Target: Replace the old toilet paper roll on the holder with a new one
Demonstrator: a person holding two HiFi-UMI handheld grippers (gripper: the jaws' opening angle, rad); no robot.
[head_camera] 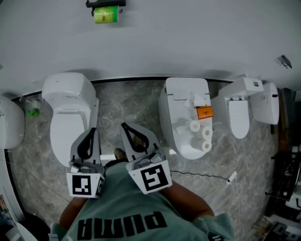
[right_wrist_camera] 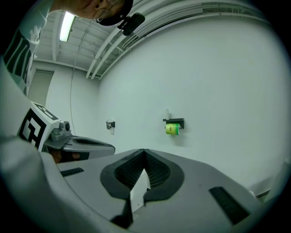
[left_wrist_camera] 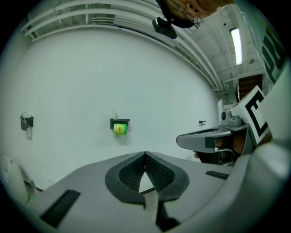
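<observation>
White wall point(head_camera: 188, 37) at 12 o'clock carries the holder point(head_camera: 106, 4) with a yellow-green roll point(head_camera: 105, 15) mounted, white rolls point(head_camera: 200, 133) sit on the toilet lid point(head_camera: 181, 94) at 3 o'clock, probably staged within reach, and the left gripper point(head_camera: 90, 134) and right gripper point(head_camera: 126, 128) face the holder, jaws together and empty.

Even cool light, ceiling tube lamp point(left_wrist_camera: 236, 43) glaring, heavy fisheye w/ dark corners in gripper views, pics sharp.

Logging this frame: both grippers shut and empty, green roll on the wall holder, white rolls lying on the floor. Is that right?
The white rolls lie on top of a toilet, not on the floor; the head view shows it. The rest stands: left gripper and right gripper shut and empty, green roll on the wall holder.
</observation>
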